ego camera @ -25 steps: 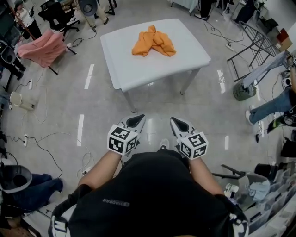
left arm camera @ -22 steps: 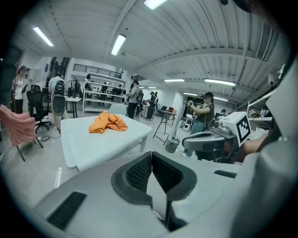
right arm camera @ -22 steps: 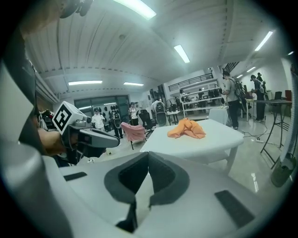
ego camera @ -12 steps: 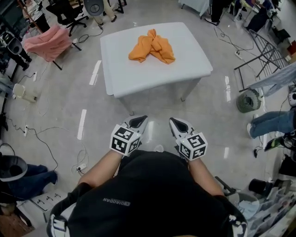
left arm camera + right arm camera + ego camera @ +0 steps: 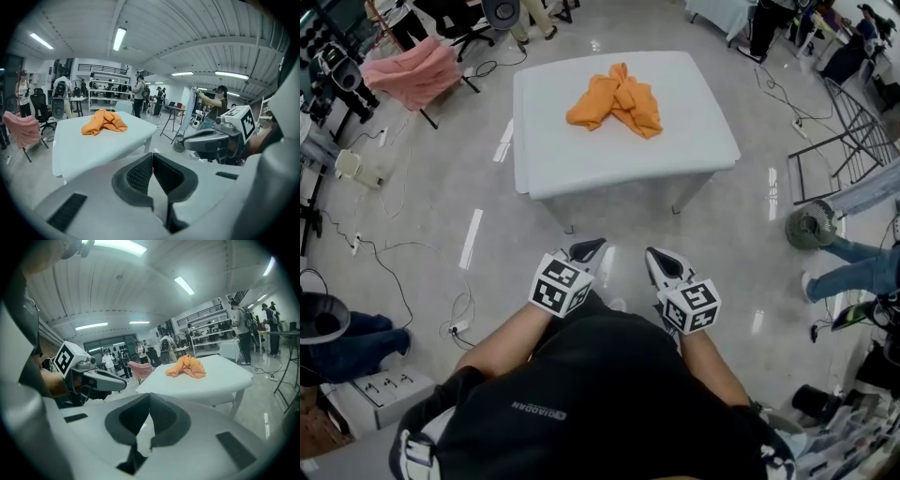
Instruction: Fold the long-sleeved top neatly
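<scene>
Long-sleeved top (image 5: 616,98), orange, crumpled on table (image 5: 581,155); left tool (image 5: 596,244) and right tool (image 5: 651,252) closed, empty.

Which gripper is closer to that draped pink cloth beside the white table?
Left. The left gripper sits toward the draped pink cloth, well short of it; the right gripper sits beyond the left one, farther off.
</scene>
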Tool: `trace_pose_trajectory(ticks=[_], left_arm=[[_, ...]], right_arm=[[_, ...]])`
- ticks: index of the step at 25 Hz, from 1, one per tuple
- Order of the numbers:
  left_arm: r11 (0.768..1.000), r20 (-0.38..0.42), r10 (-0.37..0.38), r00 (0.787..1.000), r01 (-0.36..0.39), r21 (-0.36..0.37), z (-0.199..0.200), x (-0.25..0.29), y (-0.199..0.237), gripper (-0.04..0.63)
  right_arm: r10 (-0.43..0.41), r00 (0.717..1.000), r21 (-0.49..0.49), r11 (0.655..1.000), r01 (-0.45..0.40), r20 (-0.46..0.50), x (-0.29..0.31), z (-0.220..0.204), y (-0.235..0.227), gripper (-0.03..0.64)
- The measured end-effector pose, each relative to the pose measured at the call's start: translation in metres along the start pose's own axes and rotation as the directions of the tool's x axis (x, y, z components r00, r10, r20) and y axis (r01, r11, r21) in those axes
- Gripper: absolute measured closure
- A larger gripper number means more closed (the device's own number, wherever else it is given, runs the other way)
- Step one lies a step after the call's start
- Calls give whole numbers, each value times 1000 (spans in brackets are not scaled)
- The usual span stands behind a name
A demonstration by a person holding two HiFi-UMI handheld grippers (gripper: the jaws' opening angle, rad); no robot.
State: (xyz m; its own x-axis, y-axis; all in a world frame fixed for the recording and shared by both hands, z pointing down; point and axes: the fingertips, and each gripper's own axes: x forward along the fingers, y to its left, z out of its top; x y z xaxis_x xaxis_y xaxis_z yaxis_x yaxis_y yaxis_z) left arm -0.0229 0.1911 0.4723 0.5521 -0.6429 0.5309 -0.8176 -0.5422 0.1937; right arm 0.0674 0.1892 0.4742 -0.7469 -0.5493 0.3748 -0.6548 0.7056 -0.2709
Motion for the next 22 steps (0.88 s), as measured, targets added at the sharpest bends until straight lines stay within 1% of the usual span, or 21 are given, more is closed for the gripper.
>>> trace_pose_trajectory(ticks=[8, 11, 15, 18, 22], left_arm=[[1000, -17, -17, 1000, 18, 1, 5, 23, 15, 589], [1000, -18, -28, 999, 28, 2, 15, 36, 25, 589], [999, 12, -37, 999, 37, -4, 37, 55, 37, 589], [999, 14, -38, 999, 38, -6, 45, 68, 51, 590], [1000, -5, -19, 1000, 19, -21, 52, 83, 80, 589]], right_arm=[[-13, 1000, 16, 1000, 14, -6, 16, 0, -22, 612], [-26, 1000, 16, 1000, 27, -9, 23, 6, -33, 612], [-52, 998, 29, 998, 52, -23, 32, 11, -54, 612], [-50, 998, 36, 998, 51, -33, 49, 16, -68, 612], [-37, 999, 11, 999, 37, -39, 76, 37, -84, 612]])
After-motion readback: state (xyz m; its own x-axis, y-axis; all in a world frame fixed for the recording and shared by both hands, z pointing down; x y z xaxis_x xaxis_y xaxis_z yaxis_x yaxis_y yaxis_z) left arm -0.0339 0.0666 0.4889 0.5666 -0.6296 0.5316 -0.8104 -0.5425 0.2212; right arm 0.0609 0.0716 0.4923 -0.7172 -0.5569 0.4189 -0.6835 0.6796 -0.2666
